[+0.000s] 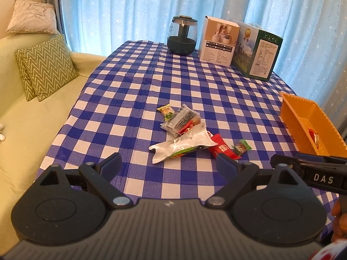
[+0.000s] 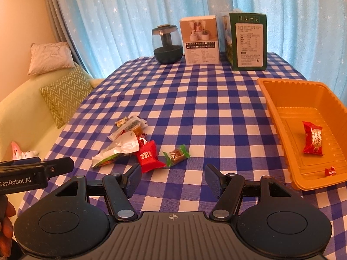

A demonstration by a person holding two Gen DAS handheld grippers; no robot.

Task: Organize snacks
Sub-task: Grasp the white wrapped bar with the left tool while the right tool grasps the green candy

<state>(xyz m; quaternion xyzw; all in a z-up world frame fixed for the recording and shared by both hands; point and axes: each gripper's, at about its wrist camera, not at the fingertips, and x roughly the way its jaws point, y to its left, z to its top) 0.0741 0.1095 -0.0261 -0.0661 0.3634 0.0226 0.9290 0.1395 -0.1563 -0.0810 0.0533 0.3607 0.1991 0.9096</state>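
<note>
Both claws hang wide and empty over the near edge of the table (image 2: 216, 99): your left claw (image 1: 168, 164) faces the snack pile (image 1: 184, 134), your right claw (image 2: 172, 179) sits just short of the green candy (image 2: 176, 155) and the red packet (image 2: 147, 156).

Most snacks lie loose on the checked cloth, left of centre. The orange tray (image 2: 271, 99) sits at the right edge and holds two pieces so far, a red pack (image 2: 312, 140) and a small red candy (image 2: 330, 171), so I judge the sorting barely started.

Watch these from here:

- The silver pouch (image 1: 184, 147) overlaps the red packet and the clear wrappers behind it. Close on that heap carelessly and you may lift two at once, or drag the rest across the cloth.
- Flat, slick wrappers give your pads little to bite. Come in too shallow and a packet will likely slip out on the way to the tray.
- The cloth can bunch if a fingertip presses down while closing, shifting nearby pieces.
- Your claws are near each other. If both go for the pile together, they may collide.
- The tray looks light; clipping its near wall on a drop could push it toward the table edge.
</note>
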